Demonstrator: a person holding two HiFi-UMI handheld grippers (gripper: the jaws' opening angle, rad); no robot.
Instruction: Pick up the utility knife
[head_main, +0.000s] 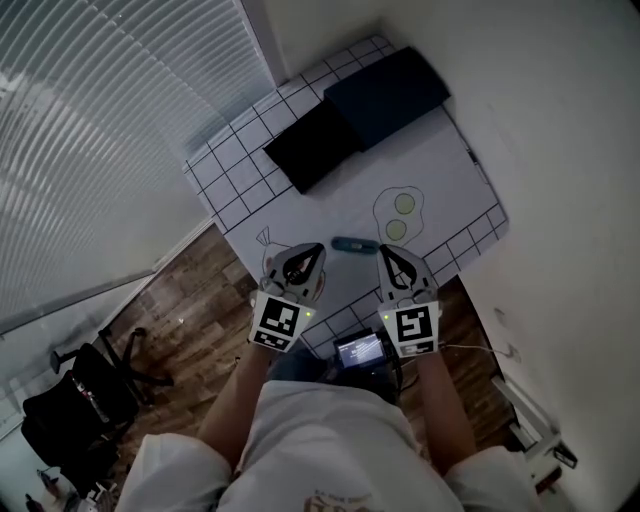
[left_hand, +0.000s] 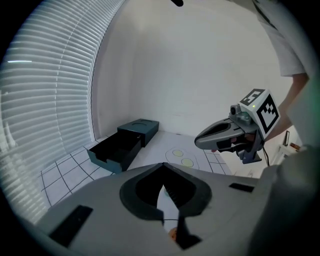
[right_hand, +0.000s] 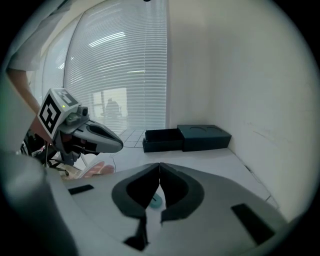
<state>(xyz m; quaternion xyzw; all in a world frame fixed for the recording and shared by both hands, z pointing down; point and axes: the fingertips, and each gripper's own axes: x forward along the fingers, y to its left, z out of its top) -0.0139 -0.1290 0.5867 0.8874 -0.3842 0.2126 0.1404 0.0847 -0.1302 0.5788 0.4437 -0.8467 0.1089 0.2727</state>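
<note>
Left gripper (left_hand: 163, 167): jaws closed, tips meeting, nothing between them, only pale tabletop showing through the gap behind the tips. Right gripper (right_hand: 159, 166): jaws also shut tip to tip and empty, though a teal sliver shows through the gap below the tips, which I take to be the utility knife (head_main: 352, 244). From the head view, the knife lies flat on the table (head_main: 440, 150), crosswise to me, between the two grippers and just ahead of their tips, its right end nearer the right gripper. Neither gripper touches it. Just beyond it is a printed egg outline (head_main: 398, 212). Well back are a black tray (head_main: 312, 147) and the dark box (head_main: 385, 85) it seems to slide out of, both away from the work. My read is that this is the approach step, with no grasp begun. The right gripper looks better placed. Next I must spread those jaws before going lower, then straddle the knife's narrow body. Since it lies across my line, I would probably roll the wrist so the pads close on its long sides, not its ends. The risk is closed tips nudging it and sliding it away.
</note>
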